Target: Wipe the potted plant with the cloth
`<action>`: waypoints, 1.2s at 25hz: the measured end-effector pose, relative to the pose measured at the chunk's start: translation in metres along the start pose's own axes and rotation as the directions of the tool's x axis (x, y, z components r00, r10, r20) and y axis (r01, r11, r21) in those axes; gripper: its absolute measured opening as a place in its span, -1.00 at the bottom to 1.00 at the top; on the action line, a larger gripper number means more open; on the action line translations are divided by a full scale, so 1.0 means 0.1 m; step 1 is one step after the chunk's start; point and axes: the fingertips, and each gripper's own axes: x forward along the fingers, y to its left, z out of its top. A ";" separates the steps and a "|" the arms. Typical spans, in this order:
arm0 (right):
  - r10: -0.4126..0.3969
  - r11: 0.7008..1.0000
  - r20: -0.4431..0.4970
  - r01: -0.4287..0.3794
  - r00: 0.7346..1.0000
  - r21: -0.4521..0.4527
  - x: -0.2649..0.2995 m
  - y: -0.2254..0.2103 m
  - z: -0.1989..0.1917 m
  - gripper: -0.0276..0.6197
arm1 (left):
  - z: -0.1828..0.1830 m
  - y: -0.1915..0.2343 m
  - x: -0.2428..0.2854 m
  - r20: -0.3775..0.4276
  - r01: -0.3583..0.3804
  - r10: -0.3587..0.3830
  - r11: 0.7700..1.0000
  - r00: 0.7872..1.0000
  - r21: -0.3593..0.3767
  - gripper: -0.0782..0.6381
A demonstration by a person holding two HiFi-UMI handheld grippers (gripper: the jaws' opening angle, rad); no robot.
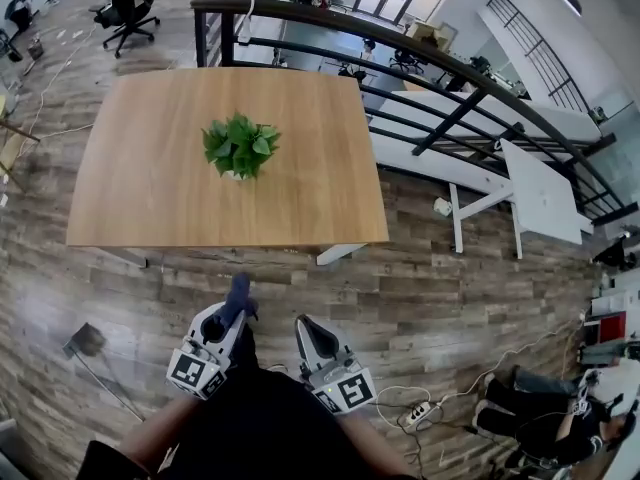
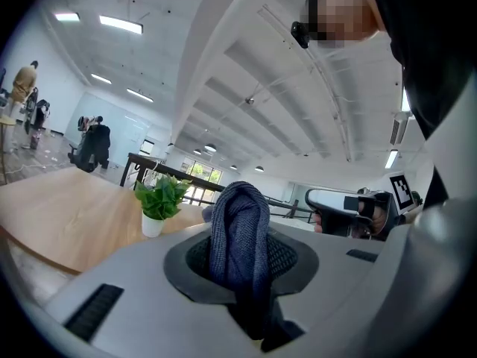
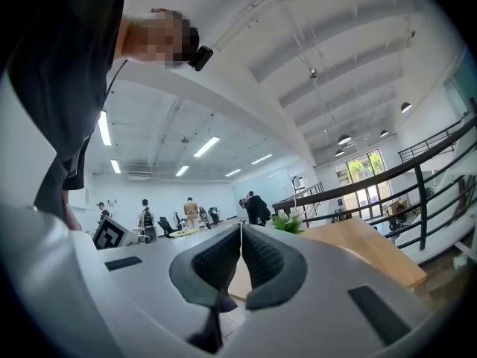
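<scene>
A small potted plant [image 1: 240, 146] with green leaves in a white pot stands near the middle of the wooden table [image 1: 140, 188]. In the left gripper view the potted plant [image 2: 159, 202] is ahead and to the left. My left gripper [image 1: 237, 296] is held before the table's near edge, shut on a dark blue cloth [image 2: 240, 246] that bulges out between its pads. My right gripper [image 1: 303, 326] is beside it, shut with its pads together and nothing between them. From the right gripper view the plant's leaves [image 3: 288, 223] peek over the jaws.
A black railing [image 1: 420, 63] runs behind and to the right of the table, with a white bench [image 1: 540, 193] beyond it. Cables and a power strip [image 1: 420, 413] lie on the wood floor at the right. An office chair [image 1: 130, 8] stands far back left. People stand in the distance.
</scene>
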 end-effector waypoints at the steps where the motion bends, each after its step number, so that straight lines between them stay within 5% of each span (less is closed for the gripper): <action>1: -0.004 1.000 -0.011 0.004 1.000 0.005 0.10 -0.05 -0.03 -0.86 | 0.01 0.11 0.05 -0.012 -0.010 0.010 1.000 1.000 -0.011 -0.51; 5: 0.000 1.000 -0.055 0.001 0.999 0.023 0.51 -0.22 -0.04 -0.85 | 0.14 0.50 0.29 -0.018 -0.031 0.029 0.992 0.999 -0.119 -0.51; 10: -0.071 0.996 -0.058 0.067 0.996 -0.058 1.04 -0.49 -0.02 -0.85 | 0.25 0.94 0.66 -0.033 -0.003 0.000 0.995 0.999 -0.104 -0.51; 17: -0.069 0.998 -0.118 0.068 0.991 -0.010 1.68 -0.83 -0.25 -0.85 | 0.23 1.44 0.93 -0.077 -0.039 0.030 0.992 0.997 -0.123 -0.51; 21: -0.013 1.000 -0.128 0.012 0.992 -0.008 2.04 -1.07 -0.33 -0.85 | 0.17 1.79 1.07 -0.069 -0.098 0.090 0.988 0.994 -0.121 -0.51; 25: 0.117 0.986 -0.197 -0.137 0.974 -0.093 2.36 -1.28 -0.60 -0.85 | 0.14 2.04 1.13 -0.061 -0.155 0.150 0.983 0.987 -0.102 -0.51; 28: 0.153 0.952 -0.317 -0.226 0.936 -0.207 2.61 -1.63 -0.89 -0.85 | -0.05 2.37 1.21 -0.131 -0.258 0.249 0.965 0.960 -0.053 -0.51; 30: 0.148 0.959 -0.344 -0.220 0.927 -0.179 2.72 -1.80 -0.99 -0.77 | -0.13 2.50 1.28 -0.200 -0.313 0.302 0.949 0.932 -0.025 -0.51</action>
